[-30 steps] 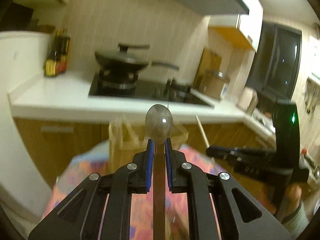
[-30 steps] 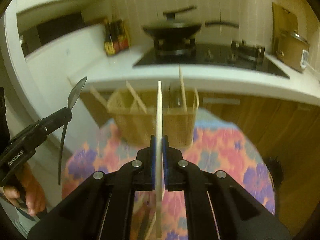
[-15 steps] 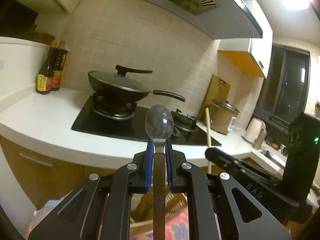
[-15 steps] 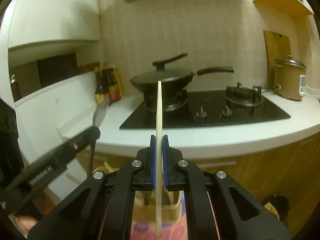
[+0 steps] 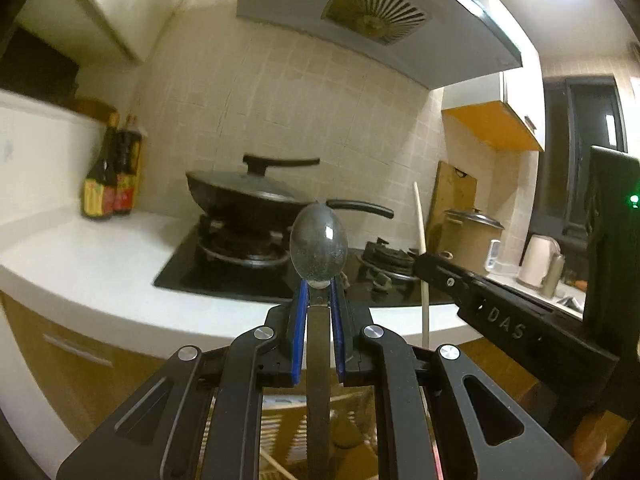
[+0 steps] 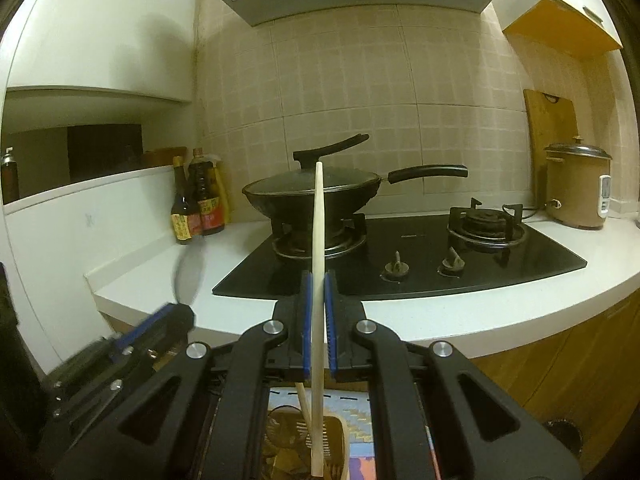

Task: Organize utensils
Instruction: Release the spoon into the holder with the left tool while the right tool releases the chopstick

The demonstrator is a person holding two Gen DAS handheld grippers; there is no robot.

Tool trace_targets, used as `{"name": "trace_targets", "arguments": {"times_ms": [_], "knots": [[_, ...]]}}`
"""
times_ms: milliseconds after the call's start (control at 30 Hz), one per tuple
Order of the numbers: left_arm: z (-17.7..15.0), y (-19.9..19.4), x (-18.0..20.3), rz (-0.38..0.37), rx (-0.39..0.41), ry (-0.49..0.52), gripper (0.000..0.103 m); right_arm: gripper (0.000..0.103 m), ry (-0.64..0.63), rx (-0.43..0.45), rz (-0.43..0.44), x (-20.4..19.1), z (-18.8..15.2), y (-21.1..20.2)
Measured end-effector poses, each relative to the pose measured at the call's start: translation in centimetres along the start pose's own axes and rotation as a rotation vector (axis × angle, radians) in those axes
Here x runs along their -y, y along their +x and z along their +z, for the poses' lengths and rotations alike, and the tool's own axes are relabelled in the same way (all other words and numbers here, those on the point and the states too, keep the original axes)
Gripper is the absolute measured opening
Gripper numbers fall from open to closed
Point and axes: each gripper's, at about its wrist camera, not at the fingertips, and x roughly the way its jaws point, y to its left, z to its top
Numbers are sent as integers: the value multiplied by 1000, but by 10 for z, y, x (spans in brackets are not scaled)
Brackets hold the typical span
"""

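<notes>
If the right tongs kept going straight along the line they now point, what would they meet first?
Probably the front edge of the white counter, just before the black hob. The upright chopstick held in the right tongs would likely arrive first, though depth is hard to judge here.

The spoon (image 5: 318, 250) is seen as polished metal with a bright glint. The chopstick (image 6: 318, 280) looks like pale, smooth, matt wood. The left gripper (image 5: 319, 288) is made of matt black plastic with blue pads. The surface (image 6: 460, 320) appears white and smooth, the hob (image 6: 420, 268) black and glossy.
</notes>
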Motion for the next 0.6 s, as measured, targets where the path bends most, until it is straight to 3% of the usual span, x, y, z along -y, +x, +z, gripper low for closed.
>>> {"name": "trace_targets", "arguments": {"times_ms": [333, 400, 467, 600], "knots": [[1, -16, -4, -41, -22, -6, 10, 5, 24, -62, 33, 10, -20, -7], [4, -27, -6, -46, -22, -15, 15, 5, 23, -83, 41, 10, -23, -13], [8, -40, -7, -56, -18, -21, 33, 6, 23, -99, 48, 10, -26, -21], [16, -77, -5, -72, -4, -7, 40, 9, 54, -137, 79, 11, -34, -46]]}}
